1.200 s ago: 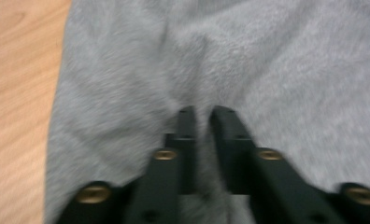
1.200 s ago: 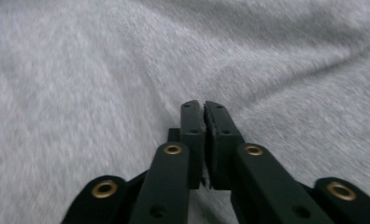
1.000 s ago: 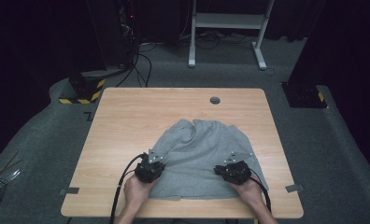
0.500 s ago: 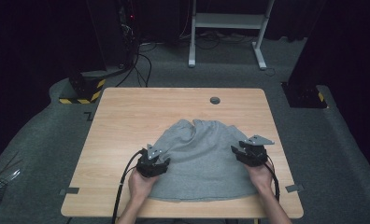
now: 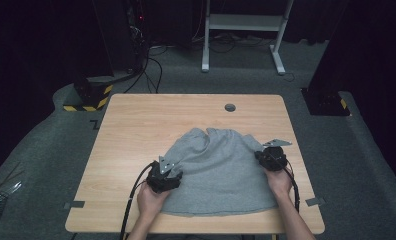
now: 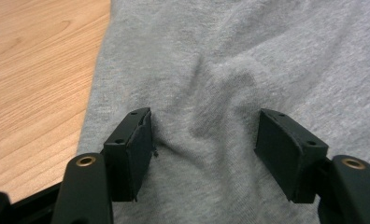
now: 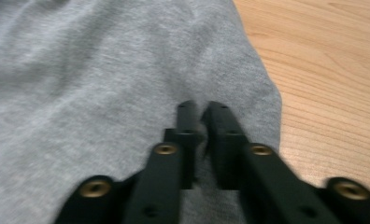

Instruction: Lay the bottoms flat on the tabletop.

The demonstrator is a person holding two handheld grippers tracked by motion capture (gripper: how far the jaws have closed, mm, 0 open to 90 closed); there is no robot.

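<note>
A grey garment [image 5: 221, 170] lies spread on the near half of the wooden table [image 5: 136, 125]. My left gripper [image 5: 170, 167] rests on its left part, a person's hand behind it. In the left gripper view its jaws stand wide apart over rumpled cloth [image 6: 220, 70]; the left gripper [image 6: 204, 135] is open, has just been opening, and grips nothing. My right gripper [image 5: 265, 156] sits at the garment's right edge. In the right gripper view the right gripper [image 7: 202, 107] has just closed, pinching a thin fold of the grey cloth [image 7: 103, 70] near bare wood.
A round cable hole [image 5: 230, 107] sits at the table's far middle. Tape strips [image 5: 74, 204] mark both front corners. Beyond the table stand a white frame [image 5: 246, 30], a yellow-black striped block [image 5: 88, 97] and a dark base [image 5: 326, 102].
The right gripper moved from the garment's near hem out to its right edge and its jaws came together. The left hand stayed put and its jaws spread apart.
</note>
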